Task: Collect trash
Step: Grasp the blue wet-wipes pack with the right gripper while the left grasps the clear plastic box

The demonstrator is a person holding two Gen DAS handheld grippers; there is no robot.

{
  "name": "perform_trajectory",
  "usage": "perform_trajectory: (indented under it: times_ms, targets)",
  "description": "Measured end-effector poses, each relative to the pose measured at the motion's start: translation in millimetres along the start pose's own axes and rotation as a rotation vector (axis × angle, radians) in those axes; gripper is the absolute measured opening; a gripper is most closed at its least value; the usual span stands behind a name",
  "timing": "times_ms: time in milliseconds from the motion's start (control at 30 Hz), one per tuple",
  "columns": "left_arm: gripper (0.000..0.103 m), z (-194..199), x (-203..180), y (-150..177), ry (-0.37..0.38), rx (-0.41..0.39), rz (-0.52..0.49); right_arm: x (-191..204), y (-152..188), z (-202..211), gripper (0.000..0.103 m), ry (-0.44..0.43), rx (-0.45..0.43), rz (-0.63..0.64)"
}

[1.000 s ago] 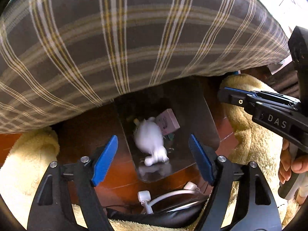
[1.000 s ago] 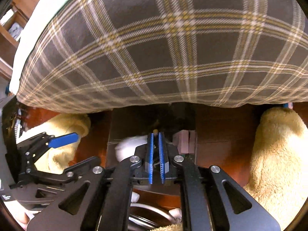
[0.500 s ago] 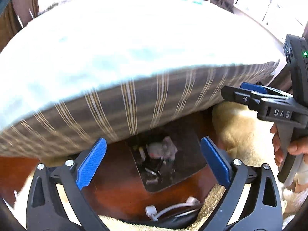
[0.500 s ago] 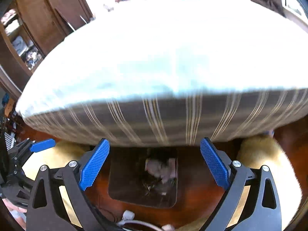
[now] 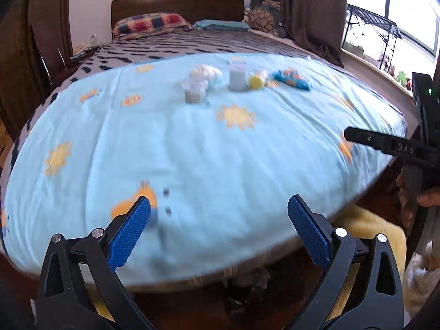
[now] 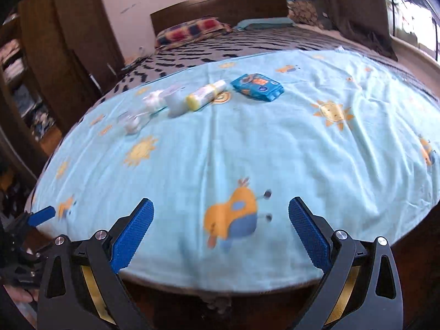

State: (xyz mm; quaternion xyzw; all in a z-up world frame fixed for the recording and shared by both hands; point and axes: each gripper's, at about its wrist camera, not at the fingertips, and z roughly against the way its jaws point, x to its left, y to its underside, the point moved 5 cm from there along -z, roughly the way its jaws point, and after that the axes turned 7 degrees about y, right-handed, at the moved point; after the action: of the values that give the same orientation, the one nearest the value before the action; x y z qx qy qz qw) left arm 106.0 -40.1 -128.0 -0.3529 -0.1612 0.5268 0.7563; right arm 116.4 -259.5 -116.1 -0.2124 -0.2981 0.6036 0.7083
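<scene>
While both the left gripper (image 5: 219,222) and right gripper (image 6: 220,226) hang with fingers spread and empty above the bed's (image 6: 275,143) near edge, the trash, a blue wrapper (image 6: 257,87), a yellow bottle (image 6: 205,98) and white cups (image 6: 173,101), sits toward the light-blue sheet's far edge.

A light blue sheet (image 6: 247,143) printed with yellow-orange suns and orange-and-blue cartoon figures spreads ahead of the black right gripper (image 6: 220,228), whose pads are bright blue. Far ahead on it lie a blue packet (image 6: 257,86) with orange print, a yellow-capped bottle (image 6: 205,97) and whitish items, blurred. Beyond is a dark patterned bedspread (image 6: 247,44) and a red, blue and yellow checked pillow (image 6: 192,31).
</scene>
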Motion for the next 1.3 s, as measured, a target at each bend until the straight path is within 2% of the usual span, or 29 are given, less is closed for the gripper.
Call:
perform_trajectory:
  times_ms: [100,300,533,767,867,933,1033,1067,1100,1133,1300]
  targets:
    - [0.095,-18,13,-24,-0.004,-0.001,0.010,-2,-20,-17,0.099,0.042,-0.013,0.008]
    - [0.095,-60,48,-67,-0.067,0.018,0.060,-15,-63,-61,0.099,0.149,0.001,0.047]
    - [0.091,-87,53,-105,-0.075,0.015,0.042,-32,-103,-106,0.099,0.233,0.028,0.053]
    - [0.086,-108,54,-125,-0.079,0.027,0.031,-24,-124,-137,0.099,0.264,0.072,0.111]
    - [0.075,-114,57,-132,-0.085,0.030,0.035,-20,-132,-145,0.099,0.262,0.075,0.114]
    - [0.063,-117,57,-134,-0.077,0.036,0.032,-19,-136,-150,0.097,0.261,0.077,0.118]
    - [0.056,-121,54,-137,-0.070,0.045,0.011,-16,-140,-157,0.088,0.234,0.090,0.118]
    - [0.054,-122,53,-138,-0.070,0.048,0.007,-15,-140,-159,0.082,0.229,0.096,0.120]
    - [0.047,-124,52,-138,-0.067,0.052,0.003,-14,-139,-161,0.075,0.227,0.101,0.126]
    - [0.040,-125,52,-138,-0.060,0.059,0.001,-12,-139,-161,0.073,0.224,0.101,0.131]
    - [0.040,-127,51,-139,-0.055,0.059,0.005,-8,-137,-156,0.057,0.201,0.093,0.133]
